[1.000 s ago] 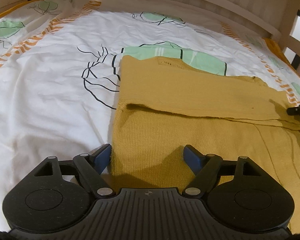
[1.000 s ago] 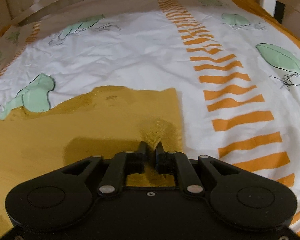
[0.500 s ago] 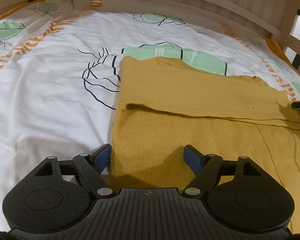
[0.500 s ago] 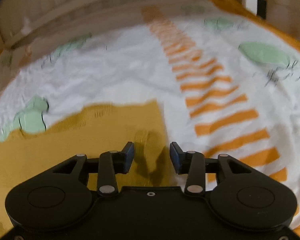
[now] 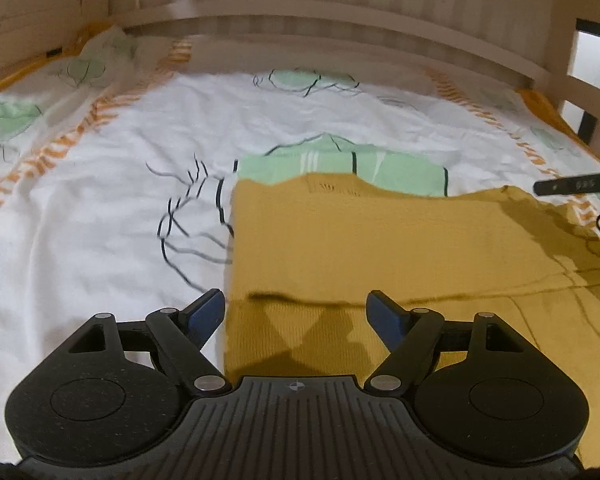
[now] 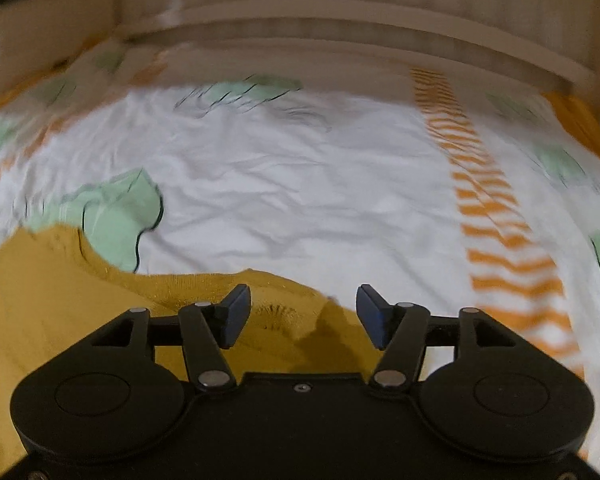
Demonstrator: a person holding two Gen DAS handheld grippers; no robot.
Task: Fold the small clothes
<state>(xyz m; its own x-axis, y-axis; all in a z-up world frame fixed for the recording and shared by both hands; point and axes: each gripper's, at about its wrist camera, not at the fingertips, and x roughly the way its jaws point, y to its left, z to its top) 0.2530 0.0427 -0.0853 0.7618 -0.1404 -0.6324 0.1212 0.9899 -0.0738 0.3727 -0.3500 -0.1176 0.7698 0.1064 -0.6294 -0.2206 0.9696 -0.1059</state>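
A mustard-yellow knitted garment [image 5: 380,240] lies flat on the bed, its far part folded over the near part along a crease. My left gripper [image 5: 296,312] is open and empty, hovering over the garment's near left edge. My right gripper [image 6: 300,312] is open and empty above the garment's far right corner [image 6: 280,312]. Part of the right gripper shows at the right edge of the left wrist view [image 5: 576,184].
The bedsheet [image 5: 100,220] is white with green leaf prints and orange stripes [image 6: 500,240]. A wooden bed frame [image 5: 340,12] rises along the far side and a railing [image 5: 588,92] stands at the right.
My right gripper opened, let go of the garment's corner and rose and tilted up. My left gripper, open throughout, lifted and pulled back a little.
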